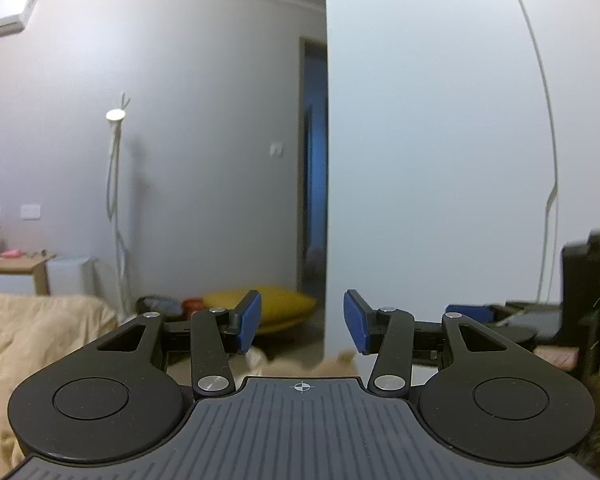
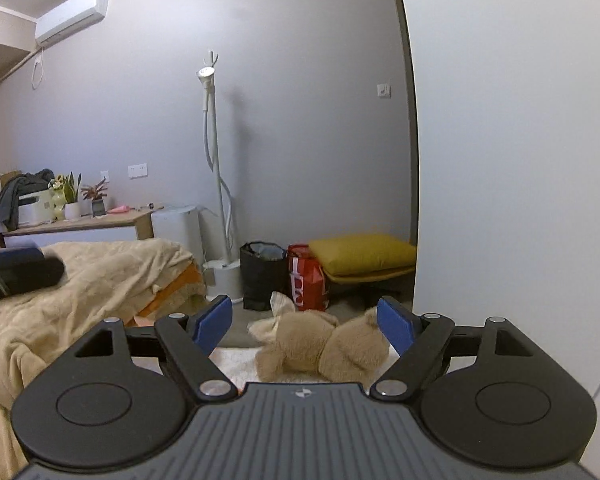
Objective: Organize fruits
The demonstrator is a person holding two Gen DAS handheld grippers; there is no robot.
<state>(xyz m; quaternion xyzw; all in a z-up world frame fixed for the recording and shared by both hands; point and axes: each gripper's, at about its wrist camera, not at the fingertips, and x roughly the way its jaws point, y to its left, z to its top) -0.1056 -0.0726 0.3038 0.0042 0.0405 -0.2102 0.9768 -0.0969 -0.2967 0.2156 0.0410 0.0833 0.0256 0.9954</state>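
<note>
No fruit shows in either view. My left gripper (image 1: 302,322) points level at a pale wall, open, with its blue pads (image 1: 249,322) apart and only air between them. My right gripper (image 2: 305,322) is open wider and holds nothing. A tan plush toy (image 2: 320,346) lies on a white mat beyond and below the right gripper's fingers, and neither pad touches it. The right gripper's black body (image 1: 580,300) shows at the right edge of the left wrist view. The left gripper's dark body (image 2: 16,274) shows at the left edge of the right wrist view.
A white panel (image 2: 520,160) stands close on the right. A bed with a beige blanket (image 2: 80,288) is at the left. A white steamer stand (image 2: 220,184), a black bag (image 2: 262,276), a red bag (image 2: 306,280) and a yellow cushion (image 2: 364,252) are along the far wall. A cluttered desk (image 2: 80,222) is at far left.
</note>
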